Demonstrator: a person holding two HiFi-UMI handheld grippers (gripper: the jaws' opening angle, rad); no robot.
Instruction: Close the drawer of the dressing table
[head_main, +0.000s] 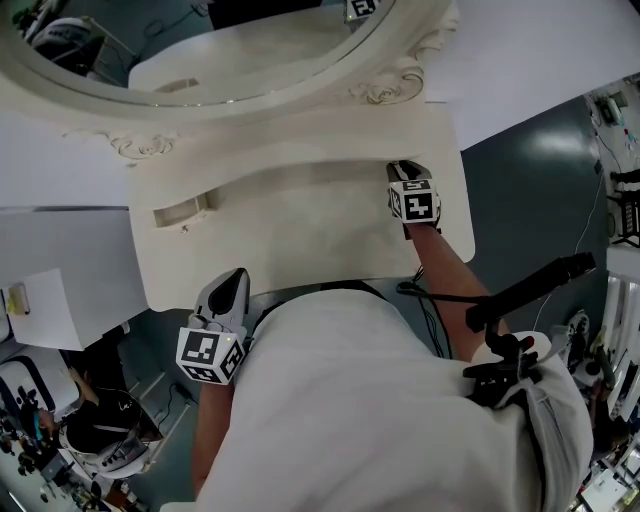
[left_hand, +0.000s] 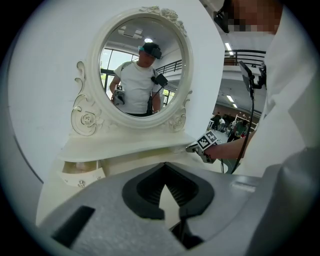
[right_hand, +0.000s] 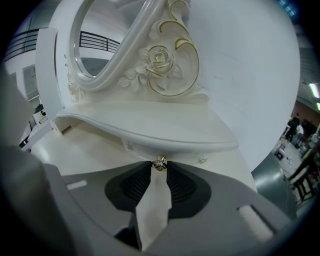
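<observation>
A cream dressing table (head_main: 300, 240) with an oval mirror (left_hand: 142, 70) stands before me. My right gripper (right_hand: 160, 169) reaches under the upper shelf (right_hand: 165, 132), its fingertips closed on the small metal knob (right_hand: 160, 163) of the right drawer. In the head view that right gripper (head_main: 400, 168) sits at the shelf's right end. The left drawer (head_main: 180, 212) juts out from under the shelf, also seen as the left drawer (left_hand: 80, 174). My left gripper (head_main: 235, 278) hangs at the table's front edge, jaws together, holding nothing; its left gripper (left_hand: 164, 172) view faces the mirror.
A white wall panel (head_main: 540, 50) backs the table. A white box (head_main: 60, 300) stands at the left and black gear (head_main: 530, 285) is strapped at my right side. Dark floor (head_main: 530, 200) lies to the table's right. People stand far off in the hall (left_hand: 227, 125).
</observation>
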